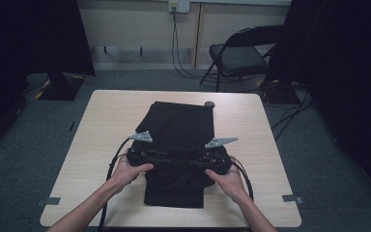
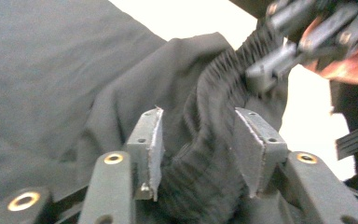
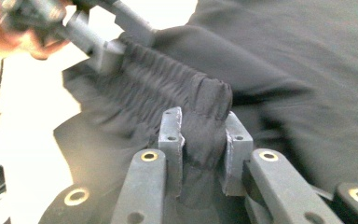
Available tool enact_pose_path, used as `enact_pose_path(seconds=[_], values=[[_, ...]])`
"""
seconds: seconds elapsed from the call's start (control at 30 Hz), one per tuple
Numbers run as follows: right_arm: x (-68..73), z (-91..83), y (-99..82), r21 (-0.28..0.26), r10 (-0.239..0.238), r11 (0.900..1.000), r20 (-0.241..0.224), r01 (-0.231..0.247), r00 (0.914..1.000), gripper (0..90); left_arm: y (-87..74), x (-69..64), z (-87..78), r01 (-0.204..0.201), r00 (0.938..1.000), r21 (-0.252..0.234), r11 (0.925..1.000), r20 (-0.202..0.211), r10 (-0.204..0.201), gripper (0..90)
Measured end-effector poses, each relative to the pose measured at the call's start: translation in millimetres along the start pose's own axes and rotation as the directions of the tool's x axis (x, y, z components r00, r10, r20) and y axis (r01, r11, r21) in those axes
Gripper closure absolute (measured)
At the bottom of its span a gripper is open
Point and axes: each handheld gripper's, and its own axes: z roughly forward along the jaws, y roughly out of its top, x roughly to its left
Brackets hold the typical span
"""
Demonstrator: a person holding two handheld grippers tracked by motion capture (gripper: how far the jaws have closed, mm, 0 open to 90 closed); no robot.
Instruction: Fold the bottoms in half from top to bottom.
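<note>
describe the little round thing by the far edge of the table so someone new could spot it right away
Start at the pale wooden table and find the black trousers lying down its middle. Follow their right edge to the far end: the small knob sits there, right against the cloth. It is a dull brownish dome, the one small loose thing on the tabletop.

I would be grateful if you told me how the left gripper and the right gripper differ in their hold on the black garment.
The left gripper has wider jaws, with the ribbed waistband loose between them. The right gripper has narrower jaws pinching a fold of it. Both work the same waistband of the black garment.
</note>
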Motion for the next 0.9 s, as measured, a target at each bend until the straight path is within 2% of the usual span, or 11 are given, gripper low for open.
enact_pose_path(seconds=[0.1,0.17,0.23,0.37,0.43,0.47,0.53,0.63,0.73,0.87,0.9], values=[[17.9,-16.5,-9.3,-0.02,-0.06,0.998,-0.044,0.06,0.9972,72.9,2.3,-1.9,-15.0,0.003,0.9999,-0.065,0.9979,-0.01,-0.004,51.5],[26.4,-24.5,-18.8,-0.026,-0.071,0.9972,-0.069,0.07,0.9951,72.6,1.7,1.6,-19.4,0.017,0.9986,-0.071,0.9973,-0.048,-0.021,52.0],[34.2,-29.4,-27.5,-0.014,-0.102,0.9947,-0.081,0.102,0.9914,72.2,-1.3,5.1,-16.4,0.018,0.9955,-0.031,0.9994,-0.092,-0.02,53.5],[45.5,-36.9,-45.8,0.01,-0.106,0.9942,-0.103,0.107,0.9891,69.3,-10.3,13.1,0.6,0.035,0.9856,0.035,0.9988,-0.167,-0.029,52.9],[48.8,-38.7,-51.4,0.027,-0.114,0.9927,-0.101,0.118,0.9883,66.6,-13.3,13.4,7.0,0.067,0.9826,0.055,0.9962,-0.177,-0.056,52.2],[49.4,-39.7,-53.2,0.028,-0.112,0.9929,-0.101,0.116,0.9886,63.3,-14.0,11.4,8.5,0.043,0.9835,0.076,0.9962,-0.179,-0.029,52.0],[48.0,-44.0,-53.3,0.014,-0.105,0.9942,-0.091,0.107,0.9903,57.0,-14.0,5.8,9.1,-0.014,0.9762,0.113,0.9935,-0.214,0.038,52.5],[38.6,-55.6,-43.3,-0.053,-0.064,0.9968,-0.084,0.06,0.9944,51.2,-14.6,6.1,3.8,0.014,0.9807,0.111,0.9937,-0.196,0.008,50.7],[28.1,-62.4,-29.7,-0.125,-0.032,0.9919,-0.057,0.025,0.9979,59.9,-18.2,3.1,2.1,0.008,0.9836,0.121,0.9926,-0.18,0.014,49.2],[10.2,-42.6,-16.3,-0.093,-0.008,0.9956,0.014,0.01,0.9999,63.8,-20.9,-4.8,2.2,-0.035,0.9879,0.144,0.9889,-0.144,0.056,46.0],[4.6,-34.4,-13.8,-0.08,-0.006,0.9967,0.063,0.011,0.998,67.9,-21.2,-7.0,2.4,-0.036,0.9876,0.143,0.989,-0.146,0.057,46.0]])
